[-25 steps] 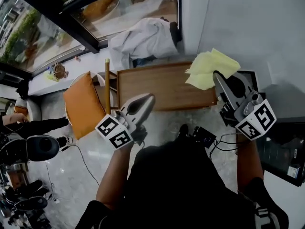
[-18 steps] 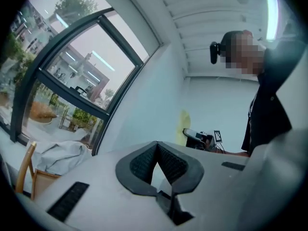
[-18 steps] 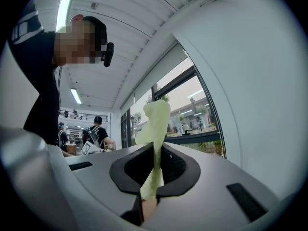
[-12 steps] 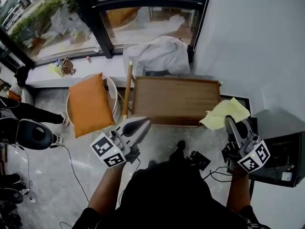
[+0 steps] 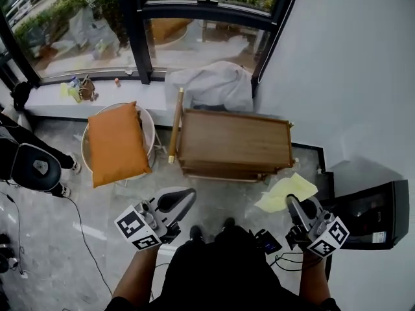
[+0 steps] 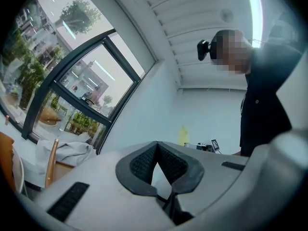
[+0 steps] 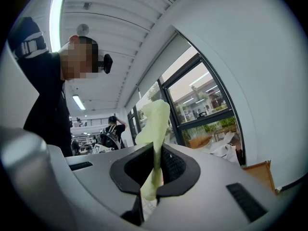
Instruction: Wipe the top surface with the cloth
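Your right gripper (image 5: 293, 203) clamps the cloth (image 5: 285, 192) between its jaws, just front-right of the table (image 5: 233, 141); your left gripper (image 5: 183, 196) is closed, empty.

1. Head view: from above, steeply down onto the cabinet (image 5: 235, 140), floor (image 5: 65, 251), left gripper (image 5: 181, 197) and right gripper (image 5: 292, 203).
2. Left gripper view: close behind its jaws, tilted up toward window (image 6: 77, 88) and ceiling (image 6: 192, 23).
3. Right gripper view: likewise; shares window and cloth (image 7: 154, 124) with the head view.
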